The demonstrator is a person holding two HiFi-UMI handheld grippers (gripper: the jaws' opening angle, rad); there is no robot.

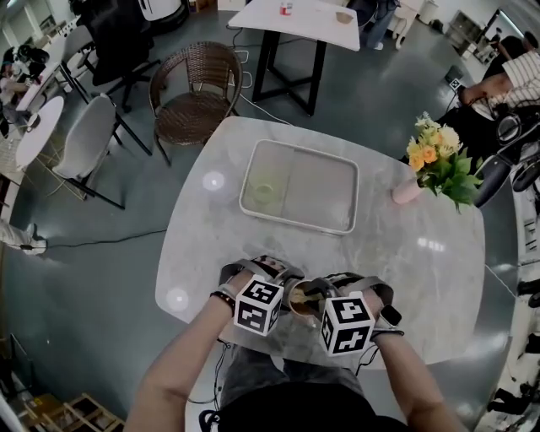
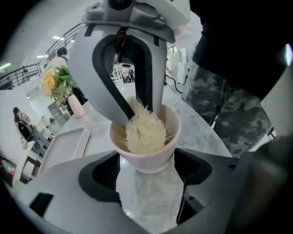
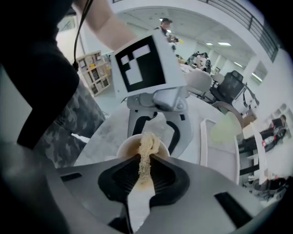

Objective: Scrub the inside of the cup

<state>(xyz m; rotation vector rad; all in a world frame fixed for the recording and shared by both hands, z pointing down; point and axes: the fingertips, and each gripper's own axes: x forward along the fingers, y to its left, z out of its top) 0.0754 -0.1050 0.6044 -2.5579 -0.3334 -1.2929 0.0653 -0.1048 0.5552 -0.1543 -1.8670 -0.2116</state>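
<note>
A small pale cup (image 2: 146, 151) stands near the front edge of the marble table (image 1: 202, 253), and my left gripper (image 2: 146, 164) is shut on its lower wall. My right gripper (image 3: 143, 167) is shut on a pale fibrous scrubber (image 3: 146, 148), whose free end sits inside the cup (image 3: 130, 146). In the left gripper view the scrubber (image 2: 145, 130) fills most of the cup's inside, with the right gripper's jaws reaching down into it. In the head view the cup (image 1: 302, 299) shows between the two marker cubes, left gripper (image 1: 278, 291) and right gripper (image 1: 325, 295) close together.
A white tray (image 1: 337, 221) lies at the table's middle with a pale green item (image 1: 263, 192) on its left part. A pink vase of flowers (image 1: 407, 191) stands at the right rear. Chairs (image 1: 196, 93) and another table (image 1: 304, 21) are beyond.
</note>
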